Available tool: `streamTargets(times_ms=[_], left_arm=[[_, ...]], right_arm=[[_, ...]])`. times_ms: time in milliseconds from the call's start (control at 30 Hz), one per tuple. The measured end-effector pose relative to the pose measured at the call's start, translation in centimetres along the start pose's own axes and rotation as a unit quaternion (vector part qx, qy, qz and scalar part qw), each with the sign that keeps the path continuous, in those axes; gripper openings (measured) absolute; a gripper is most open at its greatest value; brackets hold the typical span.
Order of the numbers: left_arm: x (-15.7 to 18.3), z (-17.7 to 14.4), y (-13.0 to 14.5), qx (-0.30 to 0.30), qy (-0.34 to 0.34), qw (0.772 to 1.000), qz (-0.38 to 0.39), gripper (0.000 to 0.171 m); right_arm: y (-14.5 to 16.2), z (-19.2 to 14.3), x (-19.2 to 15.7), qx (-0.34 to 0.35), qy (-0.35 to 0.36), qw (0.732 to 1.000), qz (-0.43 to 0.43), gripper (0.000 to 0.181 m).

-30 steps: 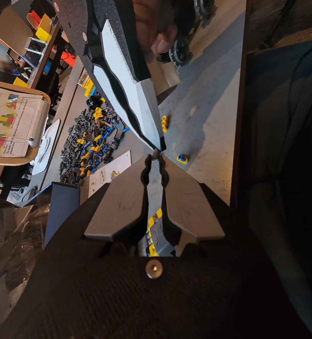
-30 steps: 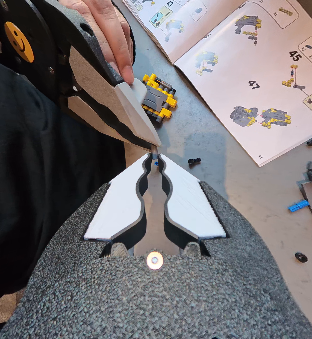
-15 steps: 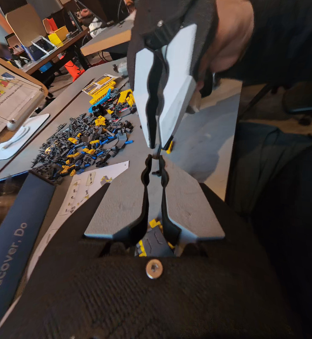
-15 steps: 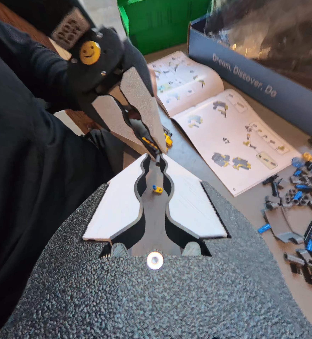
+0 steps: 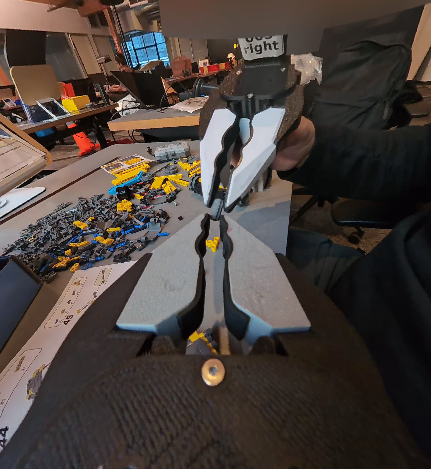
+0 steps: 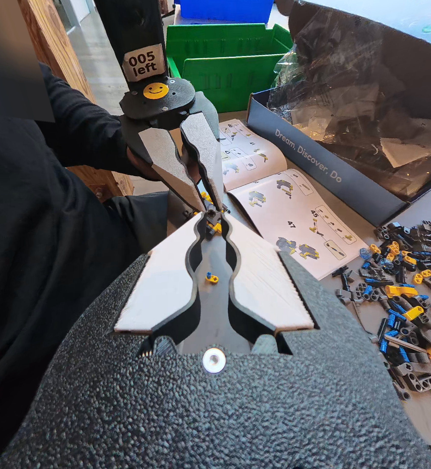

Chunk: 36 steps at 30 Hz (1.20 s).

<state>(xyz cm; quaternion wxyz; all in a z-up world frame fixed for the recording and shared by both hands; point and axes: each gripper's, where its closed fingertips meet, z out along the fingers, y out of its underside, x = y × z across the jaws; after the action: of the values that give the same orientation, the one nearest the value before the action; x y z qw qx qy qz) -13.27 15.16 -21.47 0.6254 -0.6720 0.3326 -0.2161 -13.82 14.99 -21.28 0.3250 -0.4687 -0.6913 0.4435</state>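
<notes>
**Grey building piece pinched between two grippers, tip to tip**

Grey and small, a connector piece (image 5: 215, 208) sits in the air above the table edge, gripped at one end by the left gripper (image 5: 214, 220) and at the other by the right gripper (image 5: 217, 203). Both pairs of fingers are closed nearly all the way, with only the width of the piece between their tips. In the right wrist view the piece (image 6: 212, 214) shows a round hole at its end, with the left gripper (image 6: 211, 206) coming down from the far side to meet the right gripper (image 6: 213, 218).

Each gripper carries a white label with printed writing near its handle; the left one also has a yellow smiley sticker (image 6: 155, 90).

On the grey table (image 5: 257, 223) below lie a small yellow piece (image 5: 212, 243), a spread of grey, black, blue and yellow building pieces (image 5: 87, 228) to the left, and an open instruction booklet (image 6: 293, 223) with numbered steps. Far right, a dark blue box (image 6: 323, 162) bears a printed slogan on its side, with green bins (image 6: 224, 58) behind it.
</notes>
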Motion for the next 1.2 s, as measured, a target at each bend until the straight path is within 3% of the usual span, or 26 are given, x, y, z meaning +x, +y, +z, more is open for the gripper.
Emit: streamTargets(times_ms=[400,467,600,667,833,967,1200], left_arm=[[-0.1,0.4,0.8,-0.021,0.008,0.999,-0.029,0.005],[-0.4,0.6,2.0,-0.061,0.016,0.998,-0.029,0.007],[-1.4,1.3,5.3,-0.211,0.064,0.974,-0.045,0.016],[-1.8,2.1,5.4,-0.24,0.091,0.966,-0.037,0.017],[-2.5,3.4,8.9,-0.347,0.132,0.929,-0.013,0.018],[-2.1,3.9,10.5,-0.383,0.15,0.911,-0.002,0.019],[-1.6,4.9,10.9,-0.385,0.165,0.908,0.0,0.012]], right_arm=[[0.5,0.3,0.2,-0.016,0.011,1.0,0.001,0.006],[1.4,0.3,1.1,-0.037,0.029,0.999,0.018,0.006],[4.0,-0.4,3.3,-0.075,0.054,0.992,0.089,0.006],[5.0,-0.7,3.7,-0.084,0.061,0.988,0.111,0.006],[7.2,-1.3,3.7,-0.109,0.08,0.981,0.139,0.006],[8.5,-1.7,3.6,-0.127,0.084,0.979,0.136,0.006],[9.2,-1.5,3.0,-0.139,0.073,0.98,0.121,0.006]])
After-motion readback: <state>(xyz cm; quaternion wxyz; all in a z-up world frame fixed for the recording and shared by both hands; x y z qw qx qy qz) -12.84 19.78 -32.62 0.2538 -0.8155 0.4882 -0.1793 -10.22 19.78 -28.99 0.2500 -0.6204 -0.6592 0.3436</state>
